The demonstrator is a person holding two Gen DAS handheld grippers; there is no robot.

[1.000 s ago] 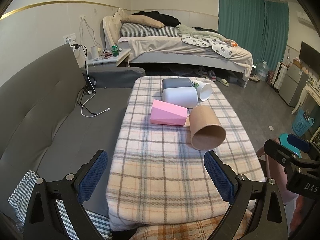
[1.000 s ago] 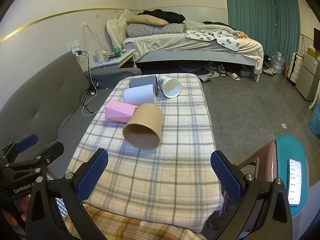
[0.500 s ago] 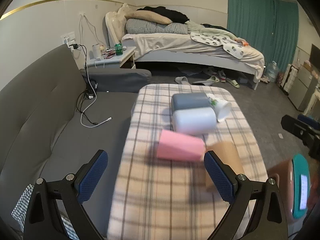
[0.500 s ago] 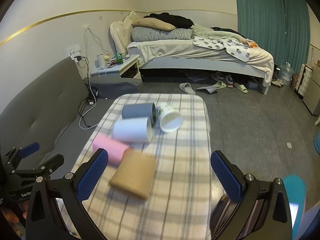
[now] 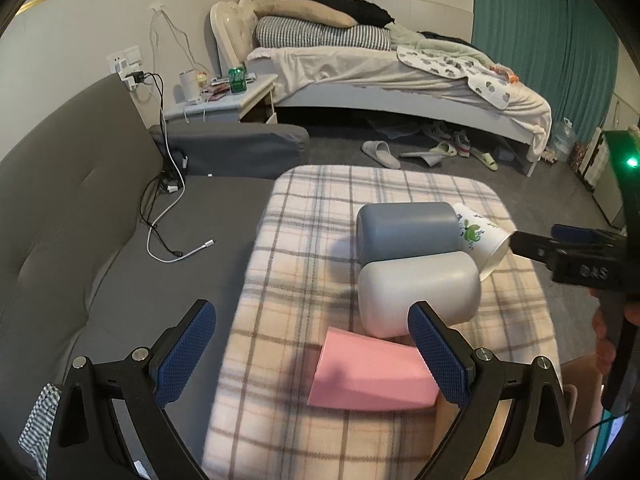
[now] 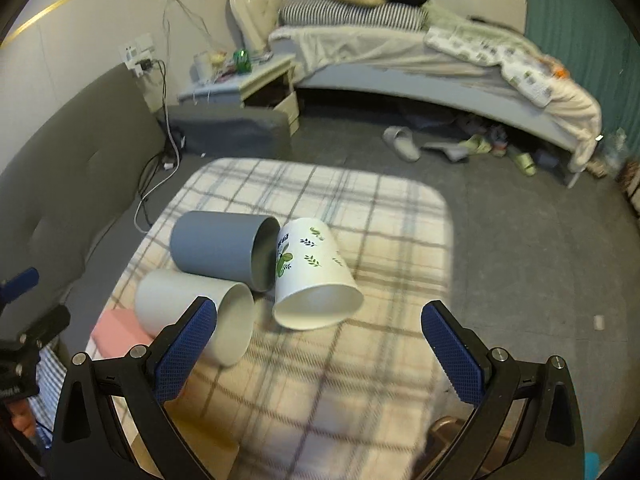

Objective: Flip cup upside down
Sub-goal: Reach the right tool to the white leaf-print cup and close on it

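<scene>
Several cups lie on their sides on the plaid-covered table [image 6: 360, 208]. A white leaf-print cup [image 6: 316, 280] lies mouth toward me, between my right gripper's [image 6: 320, 356] open blue pads, a little beyond them. Beside it lie a grey cup [image 6: 220, 246], a plain white cup [image 6: 196, 316] and a pink cup [image 6: 116, 330]. In the left wrist view my left gripper [image 5: 312, 356] is open above the pink cup [image 5: 368, 376], with the white cup [image 5: 416, 292], grey cup [image 5: 404, 236] and leaf-print cup [image 5: 480, 240] beyond. The brown paper cup is out of sight.
A grey sofa [image 5: 80, 216] with charging cables [image 5: 168, 216] runs along the table's left side. A bed [image 5: 400, 76], a nightstand [image 5: 224, 104] and slippers [image 5: 380, 154] stand on the floor beyond. The right gripper's body [image 5: 580, 264] shows at the left view's right edge.
Both grippers have moved forward over the table toward the cups. The brown cup has passed out of view. The right gripper now frames the leaf-print cup. No cup has moved.
</scene>
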